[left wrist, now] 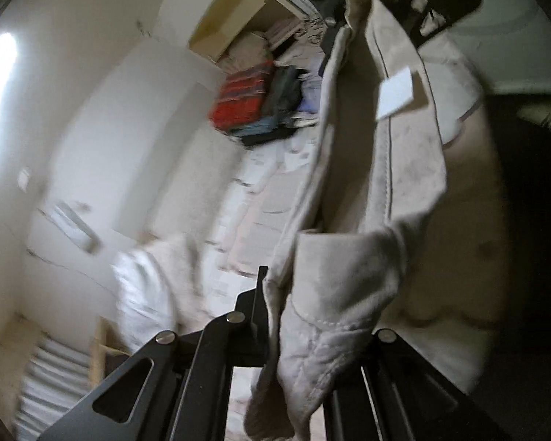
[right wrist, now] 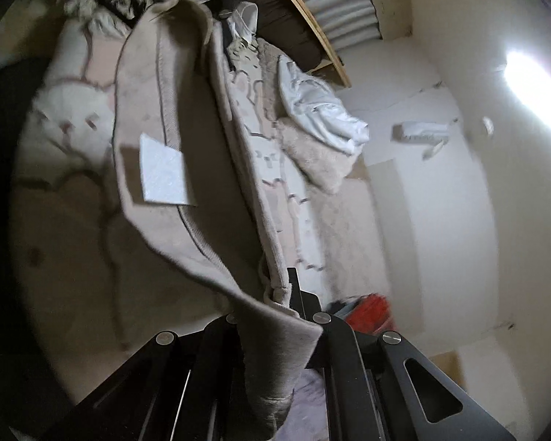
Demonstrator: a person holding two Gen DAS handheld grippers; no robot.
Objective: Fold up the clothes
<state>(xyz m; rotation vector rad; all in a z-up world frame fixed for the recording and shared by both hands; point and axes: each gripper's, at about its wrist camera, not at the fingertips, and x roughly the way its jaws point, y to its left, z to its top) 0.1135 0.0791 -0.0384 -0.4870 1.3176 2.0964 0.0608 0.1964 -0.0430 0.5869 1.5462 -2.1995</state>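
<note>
A beige fleece garment (left wrist: 393, 169) with a white label (left wrist: 396, 92) hangs stretched in the air between my two grippers. My left gripper (left wrist: 275, 294) is shut on one end of it; the cloth bunches over the fingers and hides the right one. In the right wrist view the same garment (right wrist: 187, 191) with its label (right wrist: 163, 176) runs away from my right gripper (right wrist: 286, 290), which is shut on its other end. The far end of the garment reaches the other gripper near the top of each view.
Below lies a bed with a pale patterned cover (right wrist: 73, 198). A stack of folded clothes, red on top (left wrist: 242, 99), sits on it. A white crumpled garment (right wrist: 319, 110) and a beige fluffy cushion (right wrist: 316, 154) lie by the wall. White walls surround.
</note>
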